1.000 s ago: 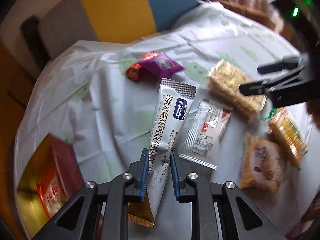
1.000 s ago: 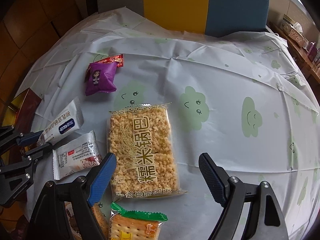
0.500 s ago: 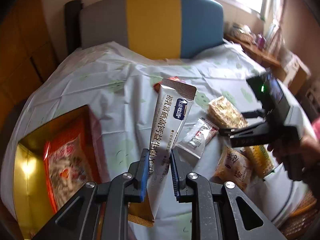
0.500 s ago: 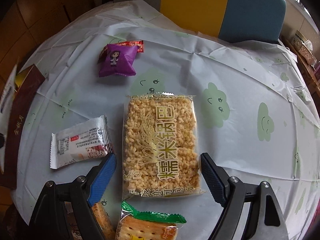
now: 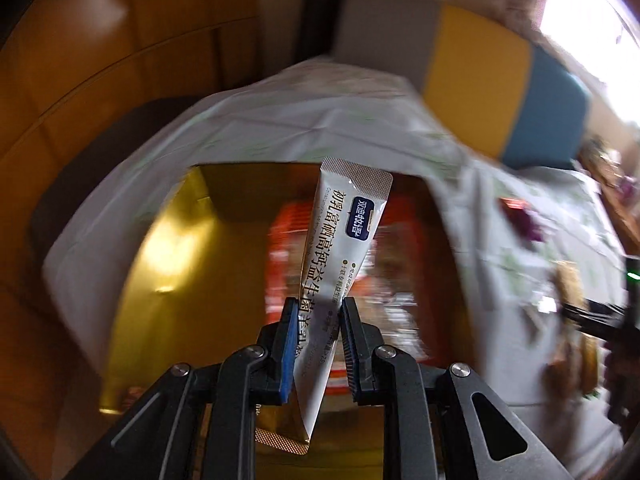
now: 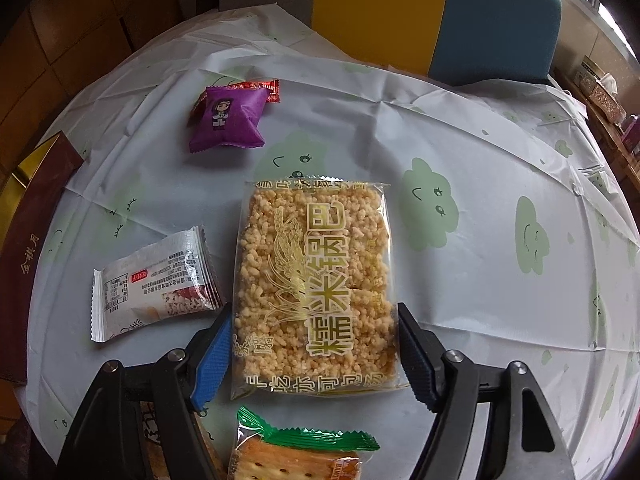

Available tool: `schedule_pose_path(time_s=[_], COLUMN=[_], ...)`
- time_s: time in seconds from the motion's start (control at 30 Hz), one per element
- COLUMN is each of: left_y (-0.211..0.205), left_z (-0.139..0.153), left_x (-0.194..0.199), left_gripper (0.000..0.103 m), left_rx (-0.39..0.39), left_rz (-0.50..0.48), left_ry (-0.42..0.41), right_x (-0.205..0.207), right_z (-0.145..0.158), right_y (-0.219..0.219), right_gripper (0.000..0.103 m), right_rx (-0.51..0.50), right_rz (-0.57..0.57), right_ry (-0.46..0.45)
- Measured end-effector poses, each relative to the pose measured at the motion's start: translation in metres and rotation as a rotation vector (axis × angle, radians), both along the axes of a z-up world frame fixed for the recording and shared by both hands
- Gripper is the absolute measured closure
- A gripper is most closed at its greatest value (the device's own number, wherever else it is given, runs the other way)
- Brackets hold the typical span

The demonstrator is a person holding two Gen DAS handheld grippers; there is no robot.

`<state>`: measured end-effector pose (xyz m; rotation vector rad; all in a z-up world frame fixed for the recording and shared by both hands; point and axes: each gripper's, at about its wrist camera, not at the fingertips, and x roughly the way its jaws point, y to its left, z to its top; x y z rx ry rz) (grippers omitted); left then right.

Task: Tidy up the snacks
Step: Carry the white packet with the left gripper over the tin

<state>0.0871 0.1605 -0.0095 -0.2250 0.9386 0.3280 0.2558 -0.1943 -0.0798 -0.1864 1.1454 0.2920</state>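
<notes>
My left gripper [image 5: 316,312] is shut on a long white stick sachet [image 5: 344,240] with a blue label and holds it upright above an open gold-lined box [image 5: 180,264]. An orange snack bag [image 5: 404,264] lies blurred inside the box. My right gripper [image 6: 314,332] is open, its jaws on either side of the near end of a clear rice-cracker pack [image 6: 316,280] that lies on the table. The fingers look close to the pack's edges; contact is unclear.
On the white tablecloth [image 6: 480,160] lie a purple packet [image 6: 228,124] on a red one [image 6: 264,86], a silver-white packet [image 6: 152,280], and a green-topped cracker pack [image 6: 300,456]. The box's dark red wall [image 6: 28,272] is at the left edge. A colour-block chair back [image 6: 400,12] stands behind.
My left gripper has lifted the sachet off the table and swung left over the gold box. My right gripper has moved forward and now straddles the rice-cracker pack, jaws slightly narrower.
</notes>
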Motion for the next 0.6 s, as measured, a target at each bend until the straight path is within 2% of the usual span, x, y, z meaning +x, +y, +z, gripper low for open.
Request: schedule_pose_path(time_s=[0.17, 0.33, 0.6], left_y=[0.030, 0.054, 0.024], left_z=[-0.015, -0.030, -0.030], left_x=[0.008, 0.023, 0.001], left_gripper=[0.081, 0.078, 0.077], left_rx=[0.001, -0.047, -0.005], left_rz=[0.067, 0.155, 0.106], left_ry=[0.015, 0.054, 0.055], right_x=[-0.002, -0.003, -0.003], right_z=[-0.002, -0.002, -0.002], right_y=[0.001, 0.004, 0.003], right_gripper=[0.027, 0.028, 0.028], right_rx=[-0.006, -0.009, -0.010], right_rz=[-0.008, -0.007, -0.003], right_ry=[-0.009, -0.013, -0.013])
